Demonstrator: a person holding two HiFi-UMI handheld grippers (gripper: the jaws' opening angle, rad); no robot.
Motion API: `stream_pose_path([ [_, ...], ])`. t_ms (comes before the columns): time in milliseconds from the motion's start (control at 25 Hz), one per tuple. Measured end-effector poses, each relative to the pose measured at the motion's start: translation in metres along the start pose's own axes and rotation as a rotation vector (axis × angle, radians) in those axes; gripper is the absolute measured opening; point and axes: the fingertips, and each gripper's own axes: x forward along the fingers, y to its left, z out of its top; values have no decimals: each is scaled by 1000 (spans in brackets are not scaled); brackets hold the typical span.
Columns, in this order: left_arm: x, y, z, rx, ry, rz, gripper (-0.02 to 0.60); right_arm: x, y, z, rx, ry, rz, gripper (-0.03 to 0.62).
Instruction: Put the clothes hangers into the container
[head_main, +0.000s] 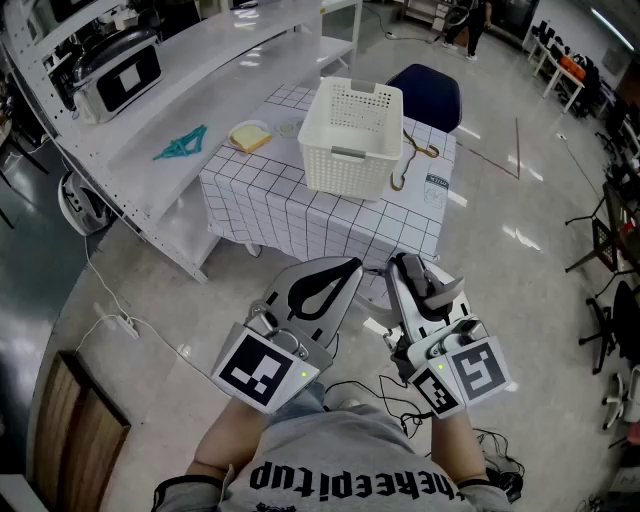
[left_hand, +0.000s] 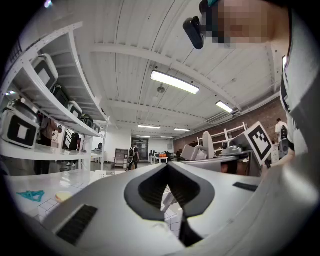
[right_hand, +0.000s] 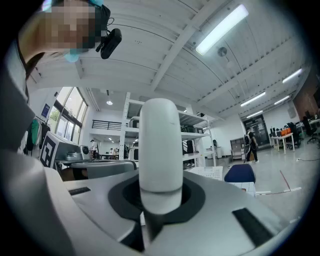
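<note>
The left gripper (head_main: 343, 270) has its jaws closed at the tips, with nothing in them. The right gripper (head_main: 408, 268) has its jaws shut on a white stick (right_hand: 160, 150) with a round top. I cannot tell what the stick is.

Both grippers are near the person, well away from the worktop (head_main: 260, 195). A brown hanger (head_main: 415, 155) lies on the worktop just to the right of the white basket (head_main: 345, 165). A teal hanger (head_main: 180, 145) lies on the long shelf (head_main: 130, 140) to the left. No hanger shows inside the basket.

I think the step now is to go and get a hanger. The empty left gripper looks best for it. It should open its jaws wide and pinch a thin bar of the brown hanger. Then it should lift the hanger high over the rim so the hook does not catch on the holes.

Only the head view shows the brown hanger and the inside of the basket. Only the right gripper view shows the stick clearly. The left gripper view shows the teal hanger, small at the left.
</note>
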Motion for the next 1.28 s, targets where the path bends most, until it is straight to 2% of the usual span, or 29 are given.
stream_pose_path([
  [680, -6, 42, -5, -11, 1, -33, 20, 40, 10, -7, -9, 10, -36, 48],
  [1080, -10, 79, -5, -9, -13, -72, 20, 69, 1, -1, 82, -41, -110, 48],
  [1280, -16, 97, -7, -13, -20, -89, 20, 79, -4, 9, 84, -67, -165, 46],
])
